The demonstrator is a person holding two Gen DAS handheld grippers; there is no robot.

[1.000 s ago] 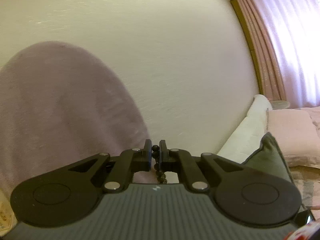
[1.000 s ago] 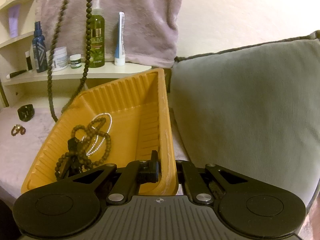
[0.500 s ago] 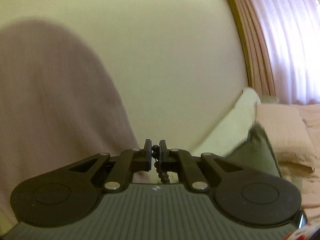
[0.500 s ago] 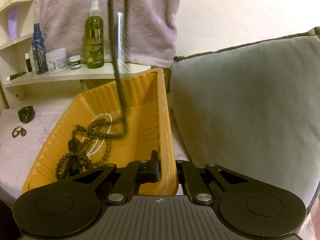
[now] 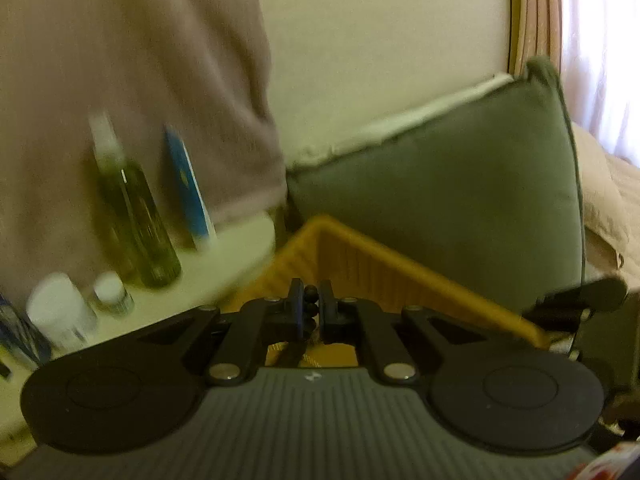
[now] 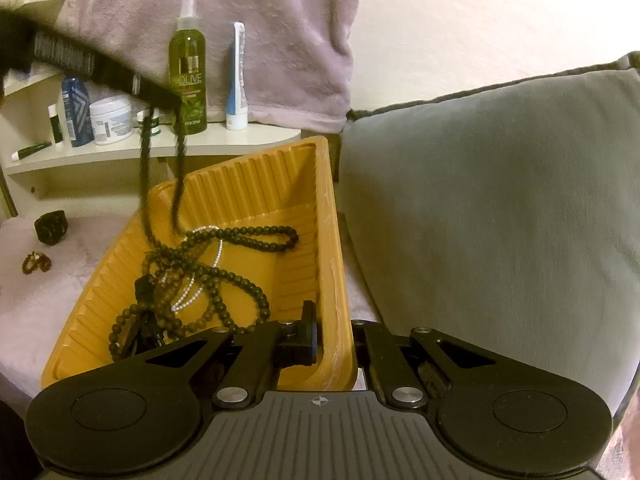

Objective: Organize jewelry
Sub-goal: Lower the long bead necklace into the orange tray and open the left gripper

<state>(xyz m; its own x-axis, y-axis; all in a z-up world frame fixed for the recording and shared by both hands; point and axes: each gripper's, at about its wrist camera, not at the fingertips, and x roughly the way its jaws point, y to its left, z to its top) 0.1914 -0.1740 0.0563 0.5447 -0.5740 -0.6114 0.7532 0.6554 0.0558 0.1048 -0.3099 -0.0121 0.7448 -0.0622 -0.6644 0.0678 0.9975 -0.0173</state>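
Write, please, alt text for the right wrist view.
The right gripper clamps the near rim of a yellow tray holding beaded necklaces. The left gripper lowers a dark bead strand into it; a grey cushion stands alongside.

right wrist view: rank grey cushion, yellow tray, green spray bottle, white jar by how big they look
1. grey cushion
2. yellow tray, though it lies nearer the camera
3. green spray bottle
4. white jar

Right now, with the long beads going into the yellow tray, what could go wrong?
1. The bead necklace is landing on the pearl strand and other beads, so they could tangle.
2. Its two hanging strands drop close to the tray's far left rim, so a loop might slip outside if the left tongs let go.
3. The right tongs pinch only one tray wall, so the tray might tip.
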